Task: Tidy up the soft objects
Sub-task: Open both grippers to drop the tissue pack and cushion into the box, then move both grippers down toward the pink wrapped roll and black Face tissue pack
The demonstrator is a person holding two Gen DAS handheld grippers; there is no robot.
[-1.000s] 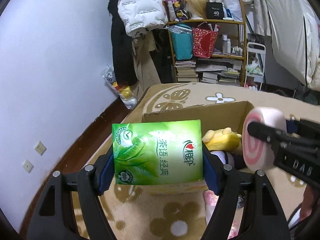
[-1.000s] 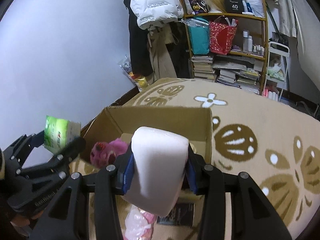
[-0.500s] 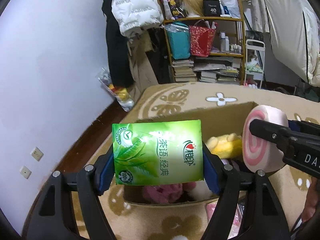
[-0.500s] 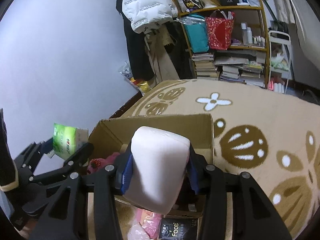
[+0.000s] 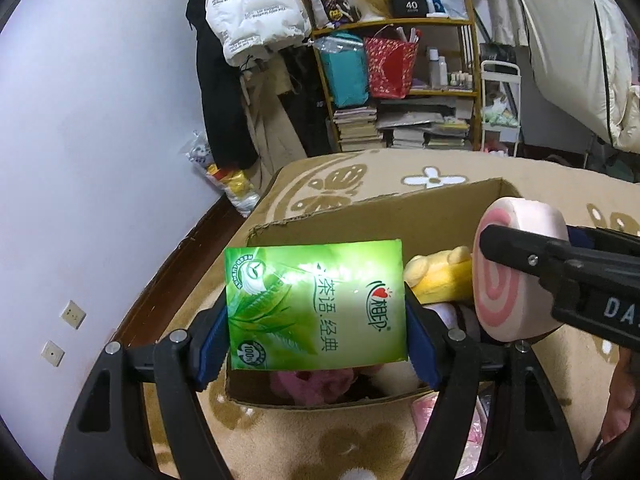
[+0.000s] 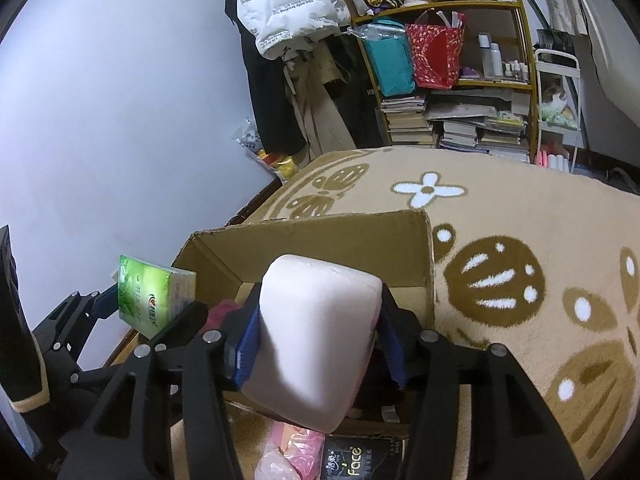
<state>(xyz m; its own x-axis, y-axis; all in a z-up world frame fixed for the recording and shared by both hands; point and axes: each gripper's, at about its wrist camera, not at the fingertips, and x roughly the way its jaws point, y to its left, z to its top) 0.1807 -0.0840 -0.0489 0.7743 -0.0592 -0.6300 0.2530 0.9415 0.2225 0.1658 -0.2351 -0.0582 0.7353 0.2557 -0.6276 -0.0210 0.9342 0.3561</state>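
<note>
Clamped between the fingers of the left gripper (image 5: 316,316): a tissue pack (image 5: 316,304), held over the near-left part of an open cardboard box (image 5: 360,216). Just right of that pack, pinched in the right gripper (image 6: 316,340): a swirl cushion (image 6: 316,336), above the box's near-right side. Below and between both, inside the box: plush toys (image 5: 440,280). Under the box: a carpet (image 6: 520,220). Far ahead of both grippers, behind the carpet: a bookshelf (image 5: 400,80). Left of the shelf: hanging coats (image 5: 248,20).
</note>
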